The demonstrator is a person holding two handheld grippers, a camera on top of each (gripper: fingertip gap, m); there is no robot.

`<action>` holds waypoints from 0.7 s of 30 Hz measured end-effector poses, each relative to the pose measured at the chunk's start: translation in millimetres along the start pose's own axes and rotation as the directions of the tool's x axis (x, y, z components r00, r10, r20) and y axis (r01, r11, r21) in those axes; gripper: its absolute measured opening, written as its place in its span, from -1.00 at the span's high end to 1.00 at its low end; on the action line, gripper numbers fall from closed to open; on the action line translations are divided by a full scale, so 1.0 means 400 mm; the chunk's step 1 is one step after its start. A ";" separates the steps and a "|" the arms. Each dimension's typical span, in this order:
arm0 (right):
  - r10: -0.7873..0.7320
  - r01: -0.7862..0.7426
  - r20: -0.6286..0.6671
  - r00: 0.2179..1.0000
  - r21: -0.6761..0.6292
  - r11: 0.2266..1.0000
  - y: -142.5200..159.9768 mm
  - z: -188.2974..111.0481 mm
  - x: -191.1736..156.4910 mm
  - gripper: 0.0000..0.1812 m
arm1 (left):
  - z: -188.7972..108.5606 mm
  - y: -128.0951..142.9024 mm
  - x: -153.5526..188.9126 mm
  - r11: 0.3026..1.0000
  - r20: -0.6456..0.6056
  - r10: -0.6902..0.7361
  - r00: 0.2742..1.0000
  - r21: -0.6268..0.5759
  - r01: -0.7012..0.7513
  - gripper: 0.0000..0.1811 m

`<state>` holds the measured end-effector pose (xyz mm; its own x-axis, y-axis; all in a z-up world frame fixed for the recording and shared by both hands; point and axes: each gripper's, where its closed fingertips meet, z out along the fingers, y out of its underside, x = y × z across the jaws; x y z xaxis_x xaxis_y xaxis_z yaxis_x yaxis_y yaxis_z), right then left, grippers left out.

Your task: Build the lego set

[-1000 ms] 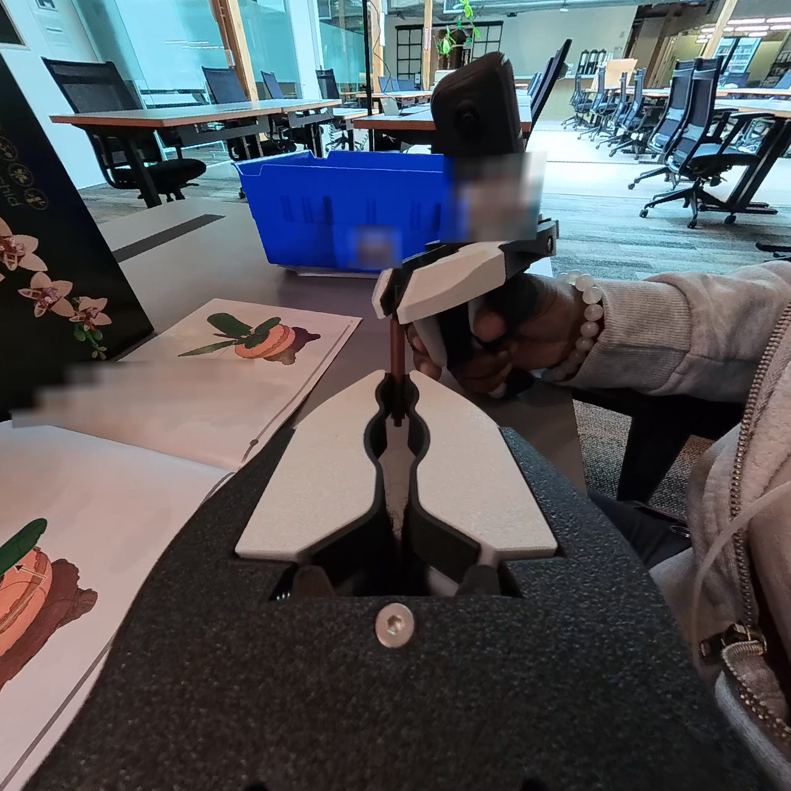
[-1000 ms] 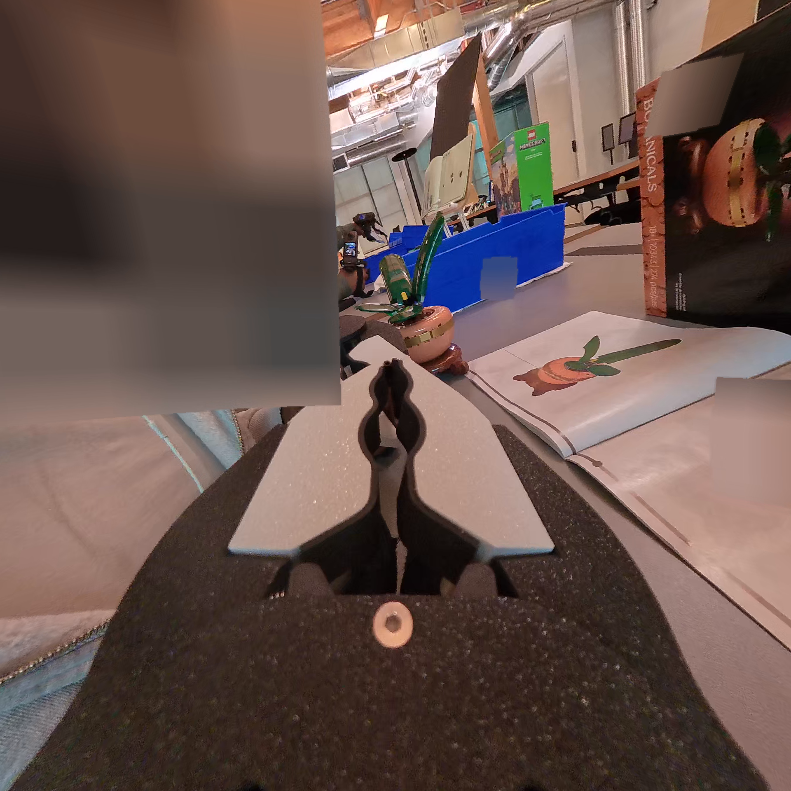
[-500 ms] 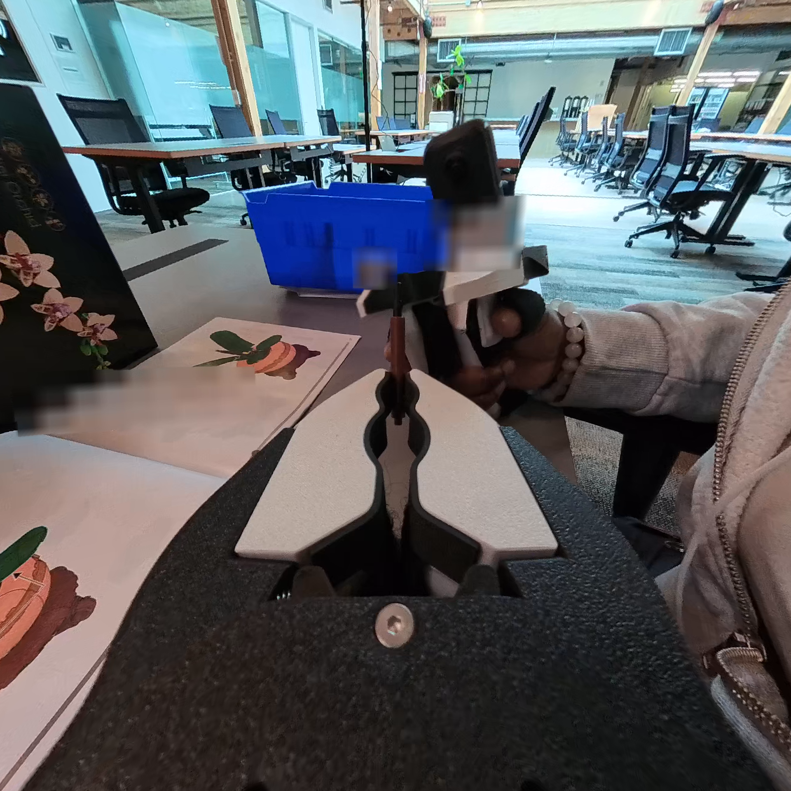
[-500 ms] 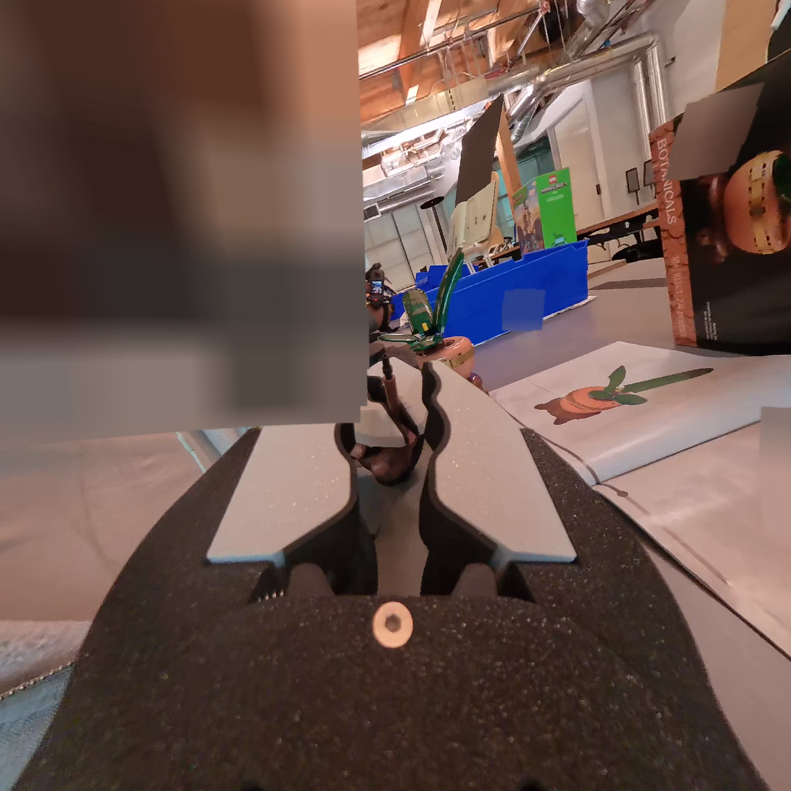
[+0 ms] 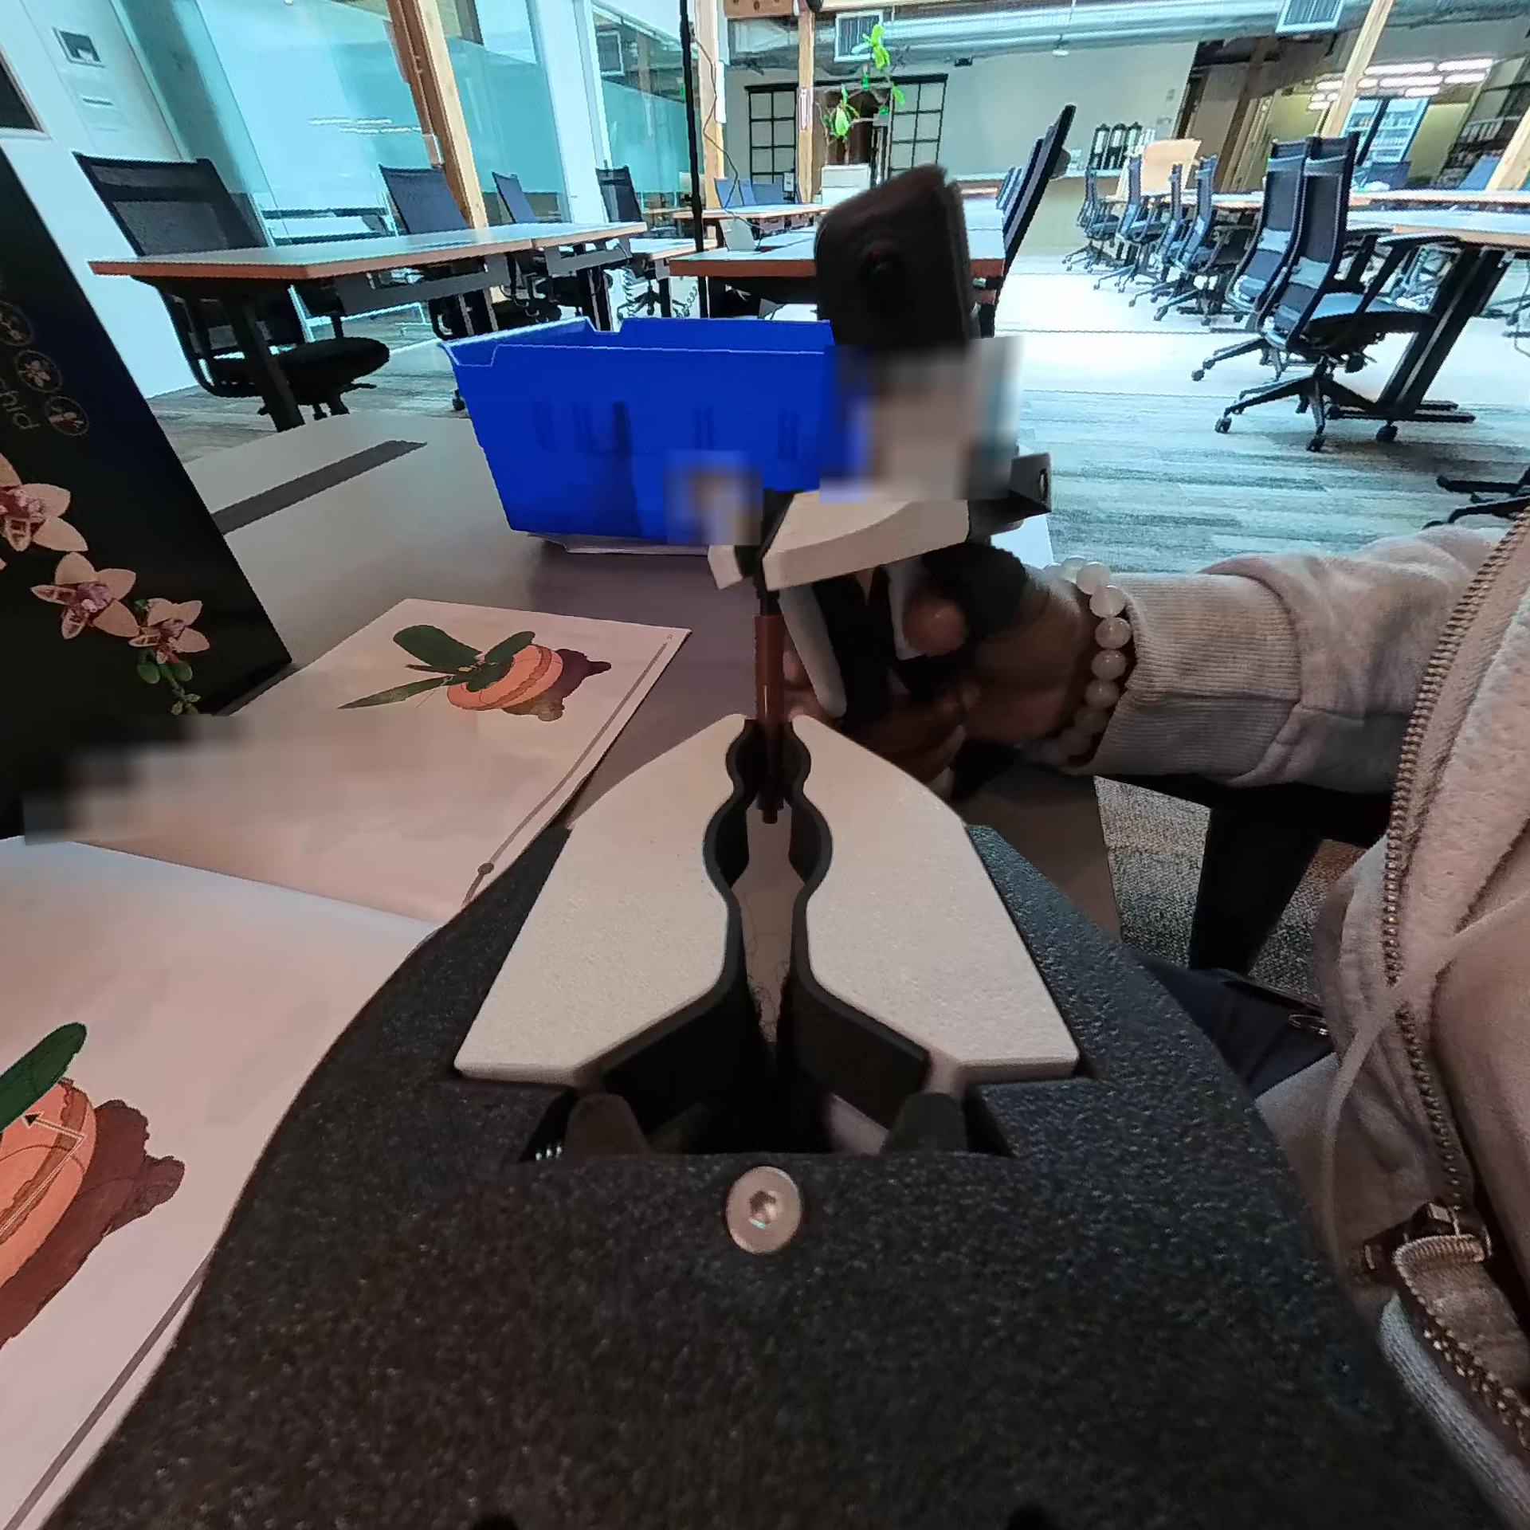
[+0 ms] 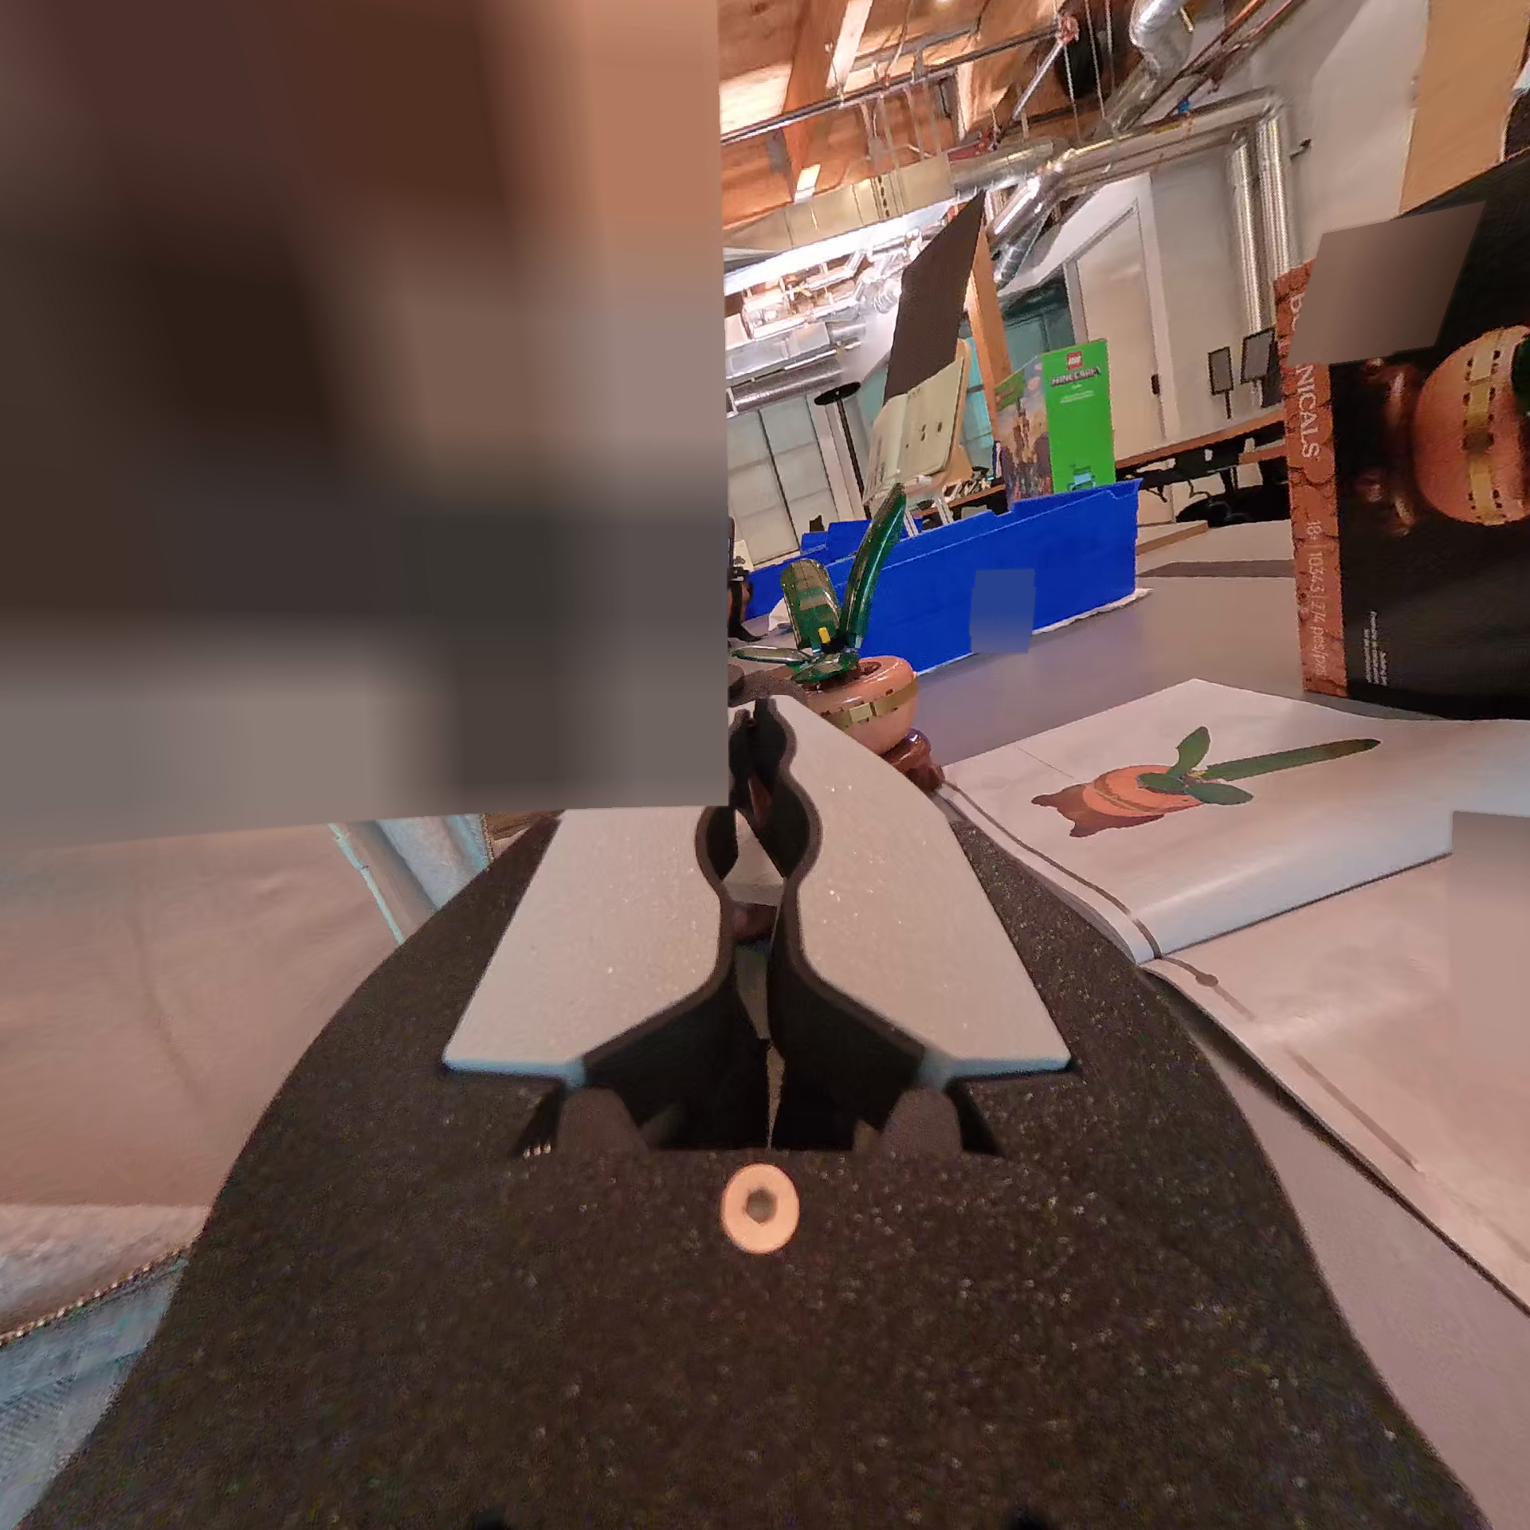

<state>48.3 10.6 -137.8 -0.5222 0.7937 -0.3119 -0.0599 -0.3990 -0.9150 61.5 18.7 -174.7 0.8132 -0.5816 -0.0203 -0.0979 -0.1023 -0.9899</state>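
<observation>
A thin brown lego rod (image 5: 770, 662) stands upright between my two grippers. My left gripper (image 5: 768, 733) is shut on its lower end. My right gripper (image 5: 749, 571), held by a hand with a bead bracelet, is closed over its upper end. In the right wrist view the right gripper (image 6: 755, 741) has its jaws nearly together, with something brown in the gap; a blurred patch hides the left tip. The part-built lego plant (image 6: 861, 679), green leaves in a tan pot, stands on the table just beyond.
An open instruction booklet (image 5: 397, 762) lies on the grey table (image 5: 331, 472), also in the right wrist view (image 6: 1242, 836). A dark set box (image 6: 1424, 538) stands behind it. A blue bin (image 5: 654, 430) sits farther back. Office desks and chairs fill the room. The tips of both grippers are at nearly the same place.
The right gripper opened half a second ago and has now closed on the rod's upper end. The left gripper kept hold of the rod and rose slightly.
</observation>
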 end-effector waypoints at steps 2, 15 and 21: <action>0.002 -0.002 -0.006 1.000 -0.005 1.000 0.002 -0.002 0.000 0.98 | 0.000 0.000 0.001 1.000 -0.002 0.004 1.000 -0.001 -0.004 0.96; 0.017 -0.017 -0.002 1.000 -0.028 0.999 0.009 0.005 0.001 0.99 | -0.003 0.004 0.002 1.000 -0.007 0.002 1.000 -0.009 -0.002 0.97; 0.022 -0.023 -0.014 1.000 -0.021 1.000 0.007 0.006 0.006 0.99 | -0.004 0.003 -0.002 1.000 -0.007 -0.011 1.000 -0.007 0.011 0.97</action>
<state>44.9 10.3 -140.6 -0.5114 0.7910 -0.3358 -0.0303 -0.4072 -0.9128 59.9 17.7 -175.7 0.8101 -0.5862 -0.0088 -0.0933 -0.1141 -0.9891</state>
